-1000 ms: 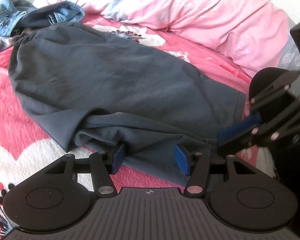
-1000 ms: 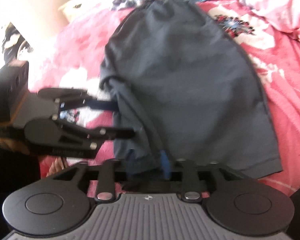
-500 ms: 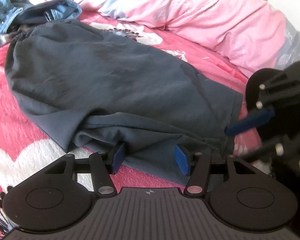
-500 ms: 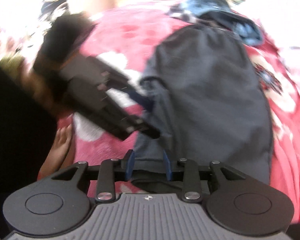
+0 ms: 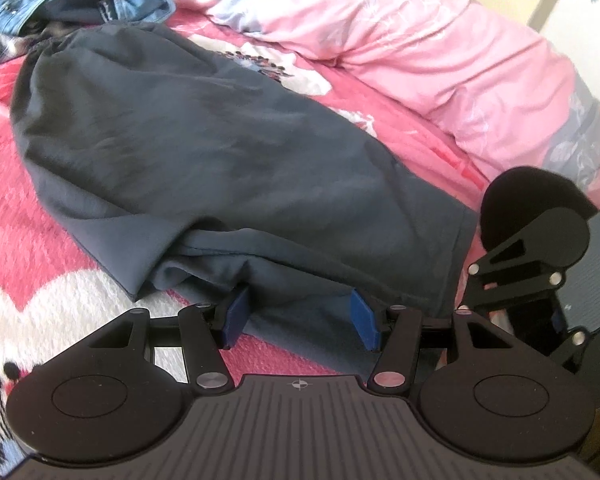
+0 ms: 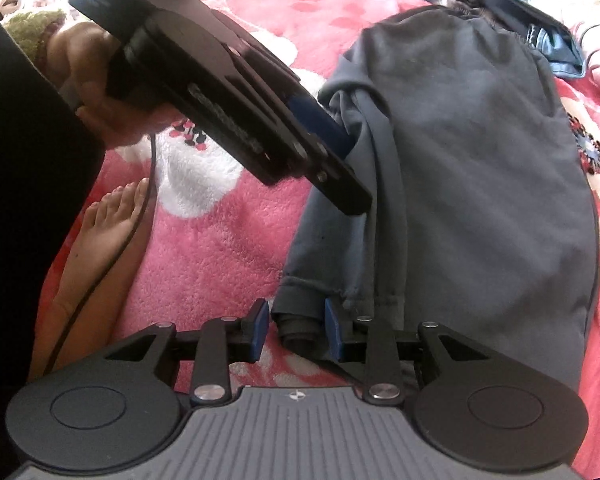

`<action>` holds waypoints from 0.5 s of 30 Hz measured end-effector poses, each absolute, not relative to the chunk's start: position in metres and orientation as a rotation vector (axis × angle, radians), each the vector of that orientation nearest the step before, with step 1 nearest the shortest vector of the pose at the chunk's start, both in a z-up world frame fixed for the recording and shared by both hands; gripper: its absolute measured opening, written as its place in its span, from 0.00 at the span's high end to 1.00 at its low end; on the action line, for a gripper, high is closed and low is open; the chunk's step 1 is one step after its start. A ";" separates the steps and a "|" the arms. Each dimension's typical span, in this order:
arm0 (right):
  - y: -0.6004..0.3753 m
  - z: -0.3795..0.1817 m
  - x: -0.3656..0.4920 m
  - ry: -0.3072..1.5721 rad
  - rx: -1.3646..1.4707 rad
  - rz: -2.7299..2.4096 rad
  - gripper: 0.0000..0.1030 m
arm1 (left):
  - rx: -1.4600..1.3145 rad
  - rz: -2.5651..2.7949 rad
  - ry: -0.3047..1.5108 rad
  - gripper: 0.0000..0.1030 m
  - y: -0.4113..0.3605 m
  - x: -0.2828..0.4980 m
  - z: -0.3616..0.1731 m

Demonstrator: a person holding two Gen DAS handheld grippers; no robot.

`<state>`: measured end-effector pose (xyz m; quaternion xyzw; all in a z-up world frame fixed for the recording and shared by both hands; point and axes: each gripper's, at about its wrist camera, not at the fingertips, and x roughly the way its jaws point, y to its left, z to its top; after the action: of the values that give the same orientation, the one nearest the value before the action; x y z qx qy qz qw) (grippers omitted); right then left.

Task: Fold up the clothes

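The dark grey garment (image 5: 220, 152) lies flat on the pink bedspread (image 6: 228, 240); the left gripper (image 5: 300, 316) has its jaws apart astride the hem; the right gripper (image 6: 294, 330) brackets a bunched corner, grip unclear; next, probably, both clamp and lift to fold.

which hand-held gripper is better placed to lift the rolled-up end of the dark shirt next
Right. The right hand-held gripper already has the shirt's rolled end between its pads, while the left hand-held gripper straddles flat fabric farther along the edge.
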<state>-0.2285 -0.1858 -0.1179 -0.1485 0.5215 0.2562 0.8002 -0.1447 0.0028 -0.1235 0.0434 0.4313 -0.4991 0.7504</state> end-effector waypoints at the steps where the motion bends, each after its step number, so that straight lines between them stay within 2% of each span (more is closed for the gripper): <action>1: -0.186 -0.118 -0.228 1.121 -0.316 0.553 0.65 | 0.084 -1.094 0.938 0.46 0.005 -0.145 -0.122; 6: -0.195 -0.118 -0.226 1.134 -0.280 0.574 0.66 | 0.193 -1.164 0.859 0.46 0.010 -0.165 -0.106; 10: -0.199 -0.118 -0.223 1.138 -0.289 0.586 0.74 | 0.434 -1.241 0.819 0.46 0.000 -0.190 -0.103; 15: -0.201 -0.119 -0.221 1.139 -0.295 0.593 0.78 | 0.595 -1.321 0.799 0.46 -0.007 -0.206 -0.105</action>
<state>-0.2211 -0.2010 -0.1191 -0.1373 0.5291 0.2754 0.7908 -0.2063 -0.0070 -0.1053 0.2647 0.3553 -0.5879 0.6769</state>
